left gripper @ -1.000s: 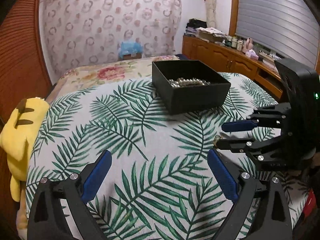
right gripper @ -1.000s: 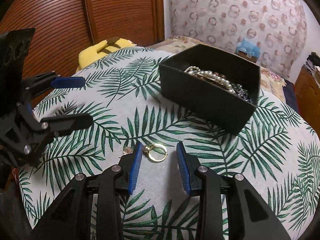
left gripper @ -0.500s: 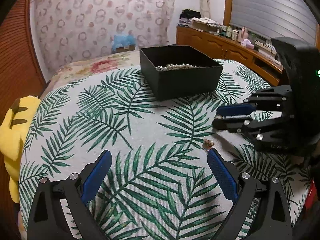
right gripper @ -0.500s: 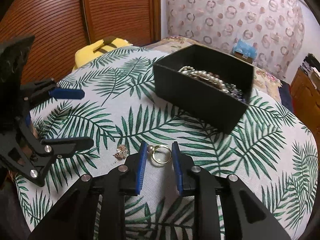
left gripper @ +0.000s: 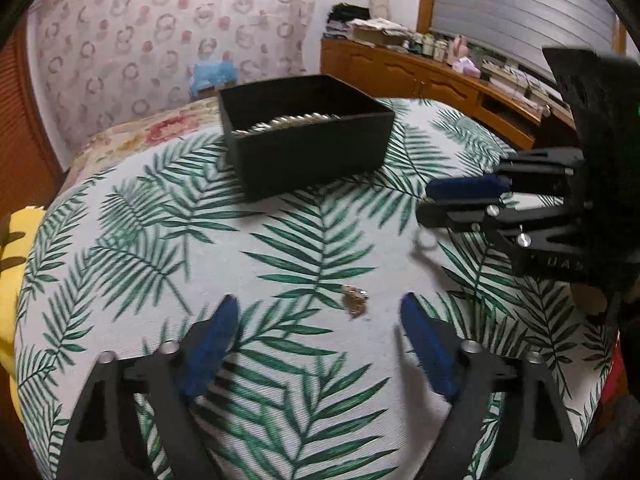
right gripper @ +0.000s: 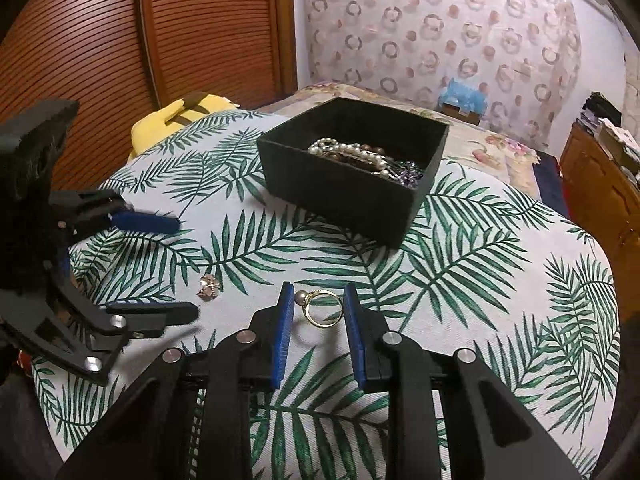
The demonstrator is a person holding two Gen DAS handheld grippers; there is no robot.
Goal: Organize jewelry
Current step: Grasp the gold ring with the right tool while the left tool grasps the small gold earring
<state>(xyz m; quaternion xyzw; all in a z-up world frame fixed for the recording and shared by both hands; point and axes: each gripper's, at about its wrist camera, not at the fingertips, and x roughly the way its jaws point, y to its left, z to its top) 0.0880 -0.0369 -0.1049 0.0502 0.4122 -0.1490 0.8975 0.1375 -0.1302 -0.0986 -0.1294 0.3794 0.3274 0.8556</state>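
Observation:
A black open box (right gripper: 352,196) (left gripper: 308,148) on the palm-leaf cloth holds pearl strands (right gripper: 348,152) and other jewelry. A gold ring with a pearl (right gripper: 322,307) lies on the cloth between the fingers of my right gripper (right gripper: 318,300); the jaws stand close around it and seem to touch it. A small rose-gold brooch (left gripper: 355,297) (right gripper: 209,286) lies on the cloth just ahead of my left gripper (left gripper: 318,308), which is wide open and empty. The right gripper shows in the left wrist view (left gripper: 460,200), the left one in the right wrist view (right gripper: 160,268).
A yellow plush toy (right gripper: 180,116) lies at the cloth's edge by the wooden slatted doors (right gripper: 180,32). A floral bedspread (left gripper: 152,136) lies behind the box. A wooden dresser (left gripper: 440,76) with clutter stands on the far side.
My left gripper has swung so the brooch now lies between its open fingers. My right gripper's jaws have narrowed around the ring.

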